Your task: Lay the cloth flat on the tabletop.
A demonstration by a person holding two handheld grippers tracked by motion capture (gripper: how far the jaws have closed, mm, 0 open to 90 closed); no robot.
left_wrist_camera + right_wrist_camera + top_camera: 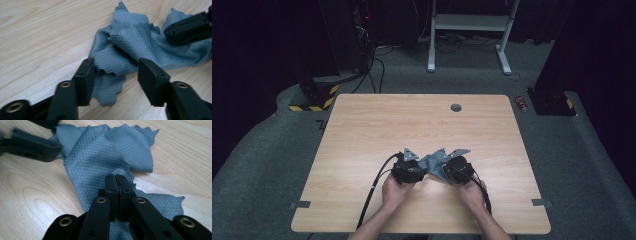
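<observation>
Working a grey cloth (435,163) that lies crumpled near the 6 o'clock edge of the table (362,130), I take this for the gripping stage of a fold or spread. My right gripper (116,178) is pressed together, pinching the cloth's edge. My left gripper (116,71) stands spread, a frilled corner lying between its jaws, pads not yet on it. Next, I judge, the left must close on that corner, then both can draw it taut.
</observation>
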